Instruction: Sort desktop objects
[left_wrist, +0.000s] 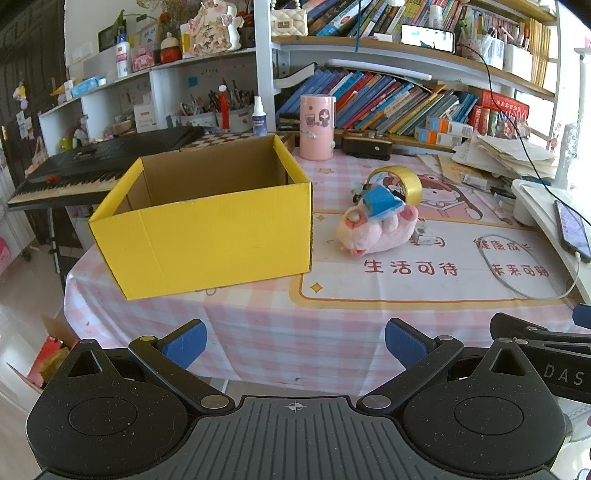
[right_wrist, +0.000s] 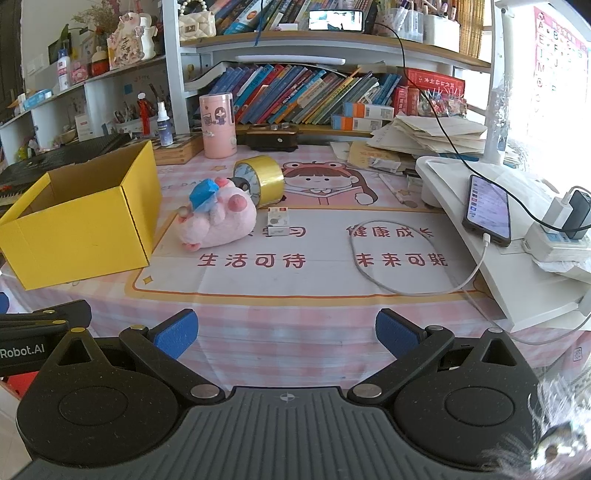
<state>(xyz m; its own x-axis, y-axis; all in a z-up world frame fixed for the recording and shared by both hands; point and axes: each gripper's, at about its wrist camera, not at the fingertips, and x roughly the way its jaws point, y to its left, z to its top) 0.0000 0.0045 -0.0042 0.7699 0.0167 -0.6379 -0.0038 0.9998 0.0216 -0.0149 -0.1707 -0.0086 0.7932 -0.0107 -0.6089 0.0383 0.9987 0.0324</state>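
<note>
On the worktop (right_wrist: 295, 295) the box (right_wrist: 81, 229) stands left; the plush toy (right_wrist: 218, 218) lies just right of it; the tape roll (right_wrist: 264, 179) behind the toy, touching; a phone (right_wrist: 487, 210) far right.

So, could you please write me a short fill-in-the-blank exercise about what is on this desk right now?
1. The cardboard box is ____ on the outside.
2. The plush pig lies between the box and the small white ____.
3. The roll of tape stands right behind the ____.
4. The fingers of the left gripper and the right gripper are both ____.

Missing words: yellow; packet; pig; open
</note>
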